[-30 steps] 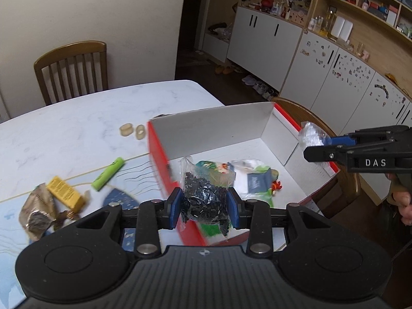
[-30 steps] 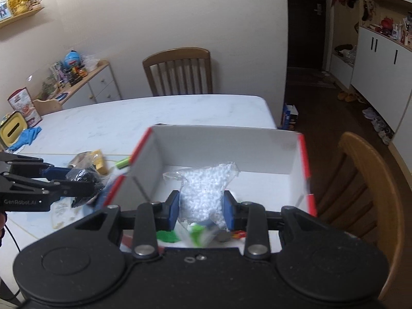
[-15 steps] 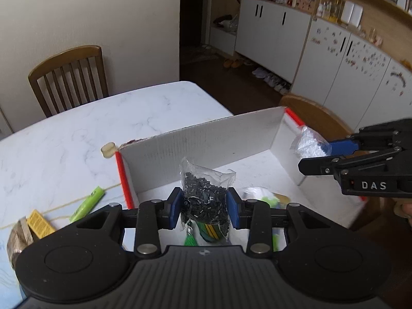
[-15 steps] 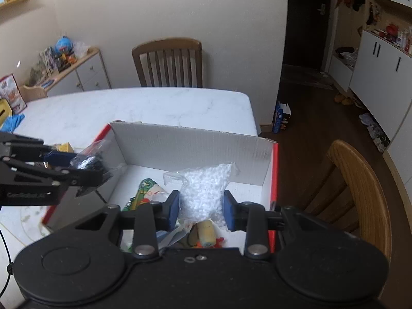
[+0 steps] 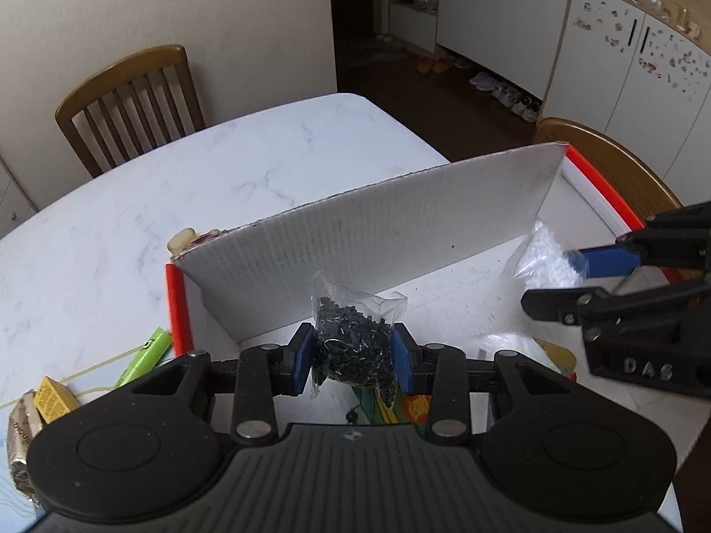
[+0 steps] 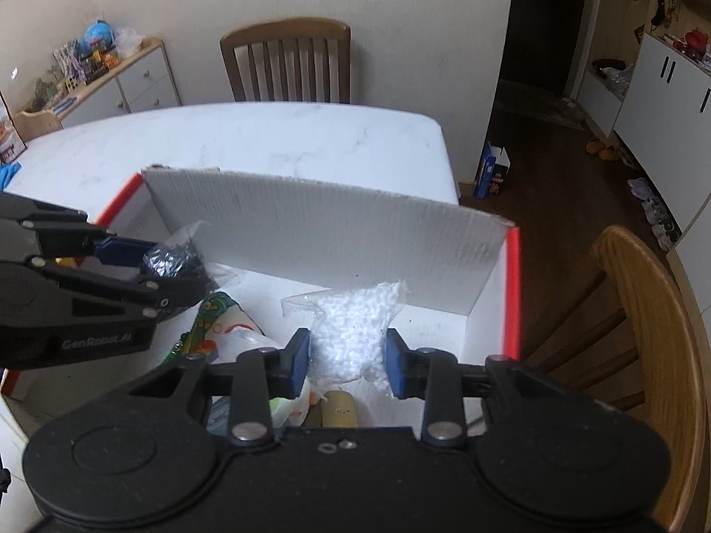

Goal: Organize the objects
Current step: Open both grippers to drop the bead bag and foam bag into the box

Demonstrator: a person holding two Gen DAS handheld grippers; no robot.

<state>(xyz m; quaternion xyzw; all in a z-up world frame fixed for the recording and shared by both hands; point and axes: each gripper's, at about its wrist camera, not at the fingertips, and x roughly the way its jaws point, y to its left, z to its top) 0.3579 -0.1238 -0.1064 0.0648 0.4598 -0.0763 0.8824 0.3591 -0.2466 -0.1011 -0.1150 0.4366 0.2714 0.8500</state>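
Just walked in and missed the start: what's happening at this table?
A person is tidying small items into a red-edged box. The left gripper is shut on a bag of black beads, the right gripper on a bag of white beads. Both bags hang over the box's inside, not yet released. A green tube and yellow packet lie outside on the table.

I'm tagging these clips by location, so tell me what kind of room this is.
Most likely the dining area of a home. A marble-look table has wooden chairs pulled up to it, white cupboards line one wall, and shoes sit on the floor by a dark doorway.
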